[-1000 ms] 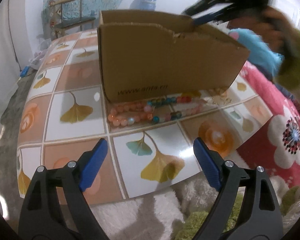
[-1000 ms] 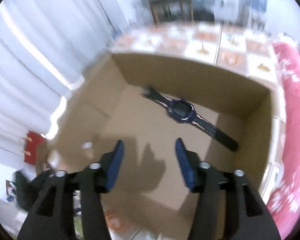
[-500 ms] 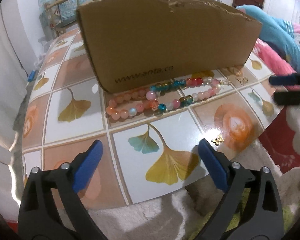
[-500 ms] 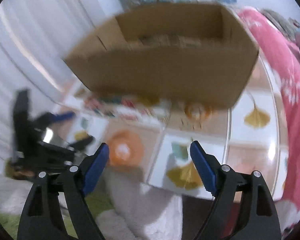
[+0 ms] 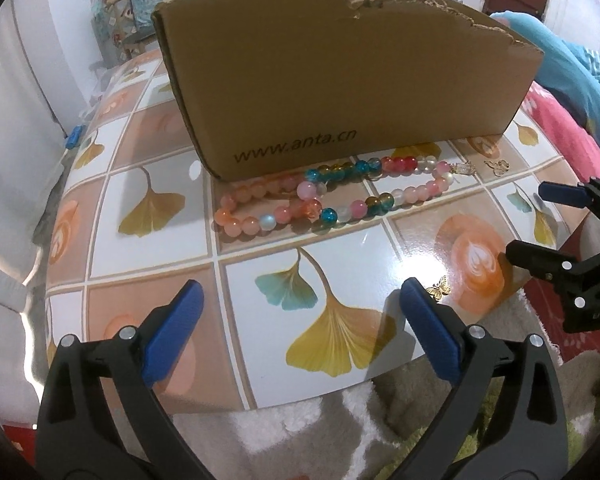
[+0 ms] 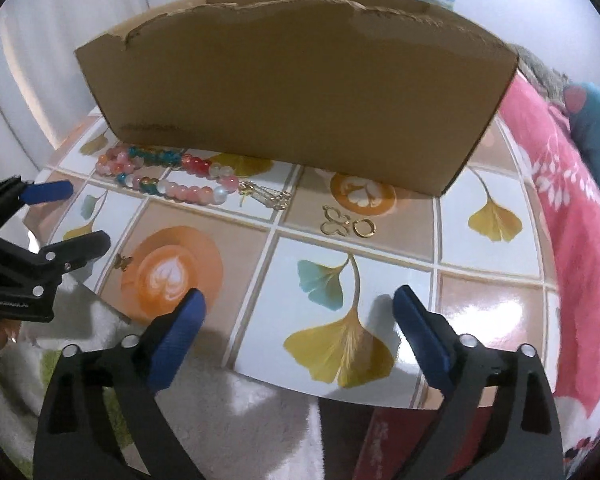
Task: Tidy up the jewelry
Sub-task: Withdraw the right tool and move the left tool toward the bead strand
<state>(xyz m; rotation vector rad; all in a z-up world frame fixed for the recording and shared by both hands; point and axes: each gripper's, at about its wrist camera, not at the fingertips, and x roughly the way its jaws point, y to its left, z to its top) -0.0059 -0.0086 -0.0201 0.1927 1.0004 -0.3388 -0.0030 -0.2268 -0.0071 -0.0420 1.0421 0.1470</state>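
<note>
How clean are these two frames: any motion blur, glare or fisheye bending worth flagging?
Left wrist view: sharp; the lettering on the cardboard box is readable, glare patches sit on the glossy tiled table, and the box top bows from the fisheye. Right wrist view: also sharp, with the bead bracelet crisp, glare near the table's right edge, and the box face in shadow.

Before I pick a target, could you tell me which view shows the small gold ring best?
The right wrist view: the gold ring lies clear and unobstructed beside the clover charm. In the left wrist view it is tiny and distorted near the box corner.
</note>
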